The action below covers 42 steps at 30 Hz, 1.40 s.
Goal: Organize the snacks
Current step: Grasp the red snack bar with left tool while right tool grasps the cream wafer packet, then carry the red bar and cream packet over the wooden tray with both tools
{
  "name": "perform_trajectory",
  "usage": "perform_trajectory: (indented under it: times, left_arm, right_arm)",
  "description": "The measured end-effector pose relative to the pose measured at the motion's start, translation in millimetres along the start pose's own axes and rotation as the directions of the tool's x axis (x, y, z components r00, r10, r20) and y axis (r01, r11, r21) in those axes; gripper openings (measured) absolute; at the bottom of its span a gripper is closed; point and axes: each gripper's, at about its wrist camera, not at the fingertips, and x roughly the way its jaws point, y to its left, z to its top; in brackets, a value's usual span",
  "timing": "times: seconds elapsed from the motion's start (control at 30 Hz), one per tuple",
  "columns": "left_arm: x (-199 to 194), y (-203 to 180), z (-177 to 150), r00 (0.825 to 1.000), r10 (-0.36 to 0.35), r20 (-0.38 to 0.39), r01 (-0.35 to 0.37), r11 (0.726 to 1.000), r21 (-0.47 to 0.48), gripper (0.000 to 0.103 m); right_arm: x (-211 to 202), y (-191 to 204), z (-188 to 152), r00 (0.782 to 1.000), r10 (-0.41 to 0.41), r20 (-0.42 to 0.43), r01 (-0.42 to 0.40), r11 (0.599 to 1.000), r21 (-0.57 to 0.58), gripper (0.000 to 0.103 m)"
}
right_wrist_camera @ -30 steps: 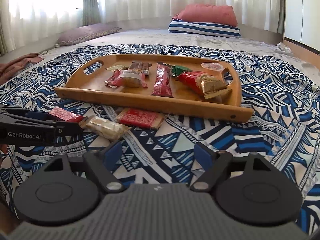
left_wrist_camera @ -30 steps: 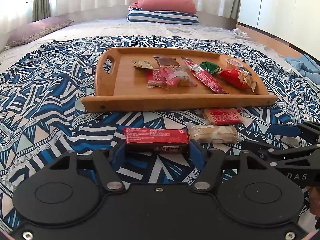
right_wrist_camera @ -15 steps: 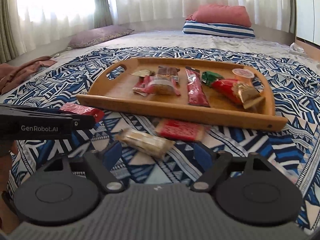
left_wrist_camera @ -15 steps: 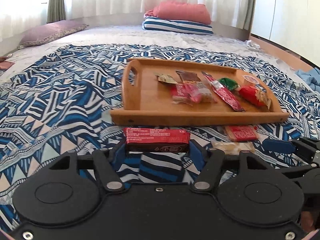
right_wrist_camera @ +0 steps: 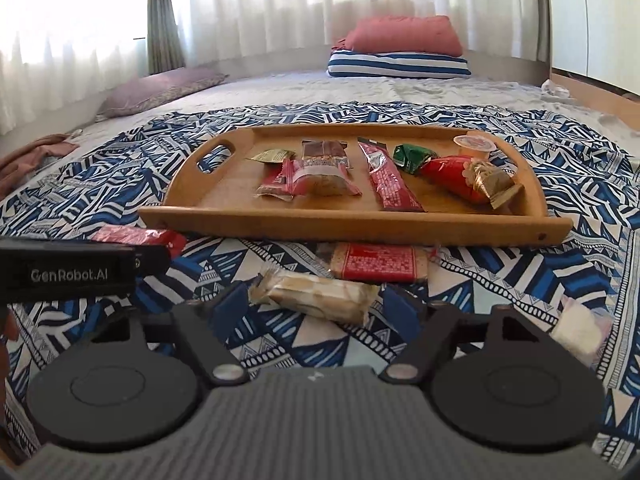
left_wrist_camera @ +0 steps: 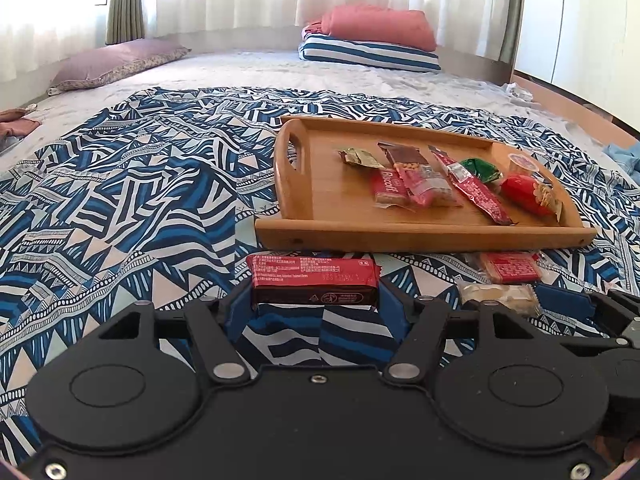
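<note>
My left gripper (left_wrist_camera: 314, 298) is shut on a red snack bar (left_wrist_camera: 314, 278), held crosswise just off the blue patterned blanket, short of the wooden tray's (left_wrist_camera: 420, 236) near left corner. The tray holds several wrapped snacks. In the right wrist view, my right gripper (right_wrist_camera: 316, 302) is open with its jaws closing, and a beige wrapped snack (right_wrist_camera: 320, 294) lies on the blanket between its fingers, not pressed. A flat red packet (right_wrist_camera: 378, 266) lies just beyond it, against the tray's (right_wrist_camera: 352, 224) front rim. The left gripper (right_wrist_camera: 80, 268) and its bar (right_wrist_camera: 140, 236) show at the left.
A small white wrapped item (right_wrist_camera: 576, 332) lies on the blanket right of my right gripper. Pillows (left_wrist_camera: 372, 40) sit at the far end of the bed, with another pillow (left_wrist_camera: 116, 60) at the far left. Open blanket spreads left of the tray.
My left gripper has carried the red bar leftward, so the tray now sits to the right. My right gripper has moved left, and the beige snack now lies between its fingers.
</note>
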Motion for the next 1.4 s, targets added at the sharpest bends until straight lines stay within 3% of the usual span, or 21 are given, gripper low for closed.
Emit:
perform_trajectory:
  times: [0.47, 0.8, 1.4]
  left_arm:
    - [6, 4, -2, 1.0, 0.001, -0.008, -0.001, 1.0, -0.018, 0.063]
    - [5, 0, -4, 1.0, -0.016, -0.01, 0.016, 1.0, -0.016, 0.063]
    - [-2, -12, 17, 0.998, -0.059, 0.016, 0.059, 0.998, -0.015, 0.063]
  right_arm:
    - [14, 21, 2, 0.997, -0.079, -0.021, 0.078, 0.996, -0.039, 0.081]
    - [9, 19, 0, 0.998, -0.069, -0.004, 0.069, 0.997, -0.046, 0.059]
    - [-16, -10, 15, 0.997, -0.065, 0.033, 0.065, 0.998, -0.01, 0.056]
